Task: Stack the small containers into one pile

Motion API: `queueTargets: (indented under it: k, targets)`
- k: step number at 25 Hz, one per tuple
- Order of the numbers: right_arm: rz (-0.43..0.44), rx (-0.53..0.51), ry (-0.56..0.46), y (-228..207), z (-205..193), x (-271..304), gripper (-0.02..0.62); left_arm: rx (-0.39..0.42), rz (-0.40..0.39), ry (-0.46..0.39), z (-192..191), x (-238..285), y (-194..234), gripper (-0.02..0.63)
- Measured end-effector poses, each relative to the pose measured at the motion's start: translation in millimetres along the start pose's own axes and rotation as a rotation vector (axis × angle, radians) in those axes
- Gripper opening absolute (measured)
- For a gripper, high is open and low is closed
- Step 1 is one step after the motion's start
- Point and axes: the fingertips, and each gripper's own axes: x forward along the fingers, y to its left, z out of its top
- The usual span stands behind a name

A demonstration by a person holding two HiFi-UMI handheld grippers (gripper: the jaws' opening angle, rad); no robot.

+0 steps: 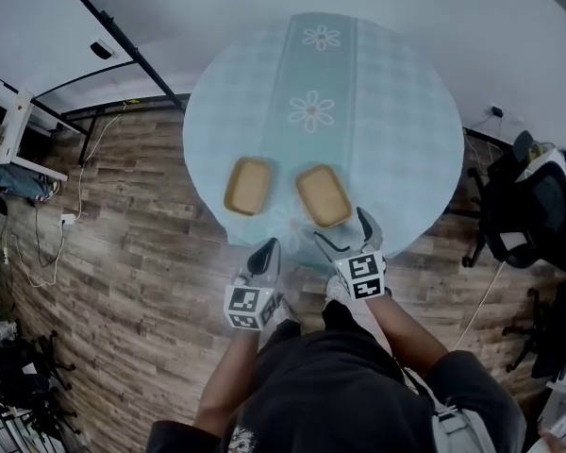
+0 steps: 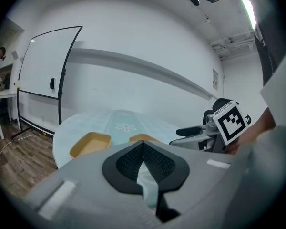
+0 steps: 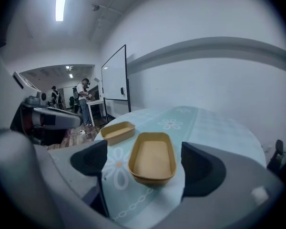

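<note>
Facing the nearer container (image 3: 153, 162), the right gripper (image 3: 144, 168) gapes (left gripper (image 2: 144, 146) closed).

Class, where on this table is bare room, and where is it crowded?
Free: the far half of the table, beyond the left container and right container, plus a narrow strip between them. Crowded: the near edge, by the left gripper and right gripper.
</note>
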Motion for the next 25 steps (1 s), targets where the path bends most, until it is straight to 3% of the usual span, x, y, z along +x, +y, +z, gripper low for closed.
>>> queueTargets:
  k: [4, 6, 15, 25]
  targets:
    - [0.01, -0.035, -0.036, 7, 31, -11, 0.458, 0.007, -0.014, -0.017, 14, -1, 0, 0.005]
    - [0.006, -0.054, -0.06, 11, 47, -17, 0.41, 0.019, -0.02, -0.048, 27, -2, 0, 0.005]
    - [-0.062, -0.081, -0.182, 6, 109, -42, 0.003, 0.05, -0.063, -0.109, 67, -3, -8, 0.005]
    - [-0.079, -0.072, -0.23, 5, 133, -61, 0.002, 0.073, -0.091, -0.182, 96, -5, -17, 0.005]
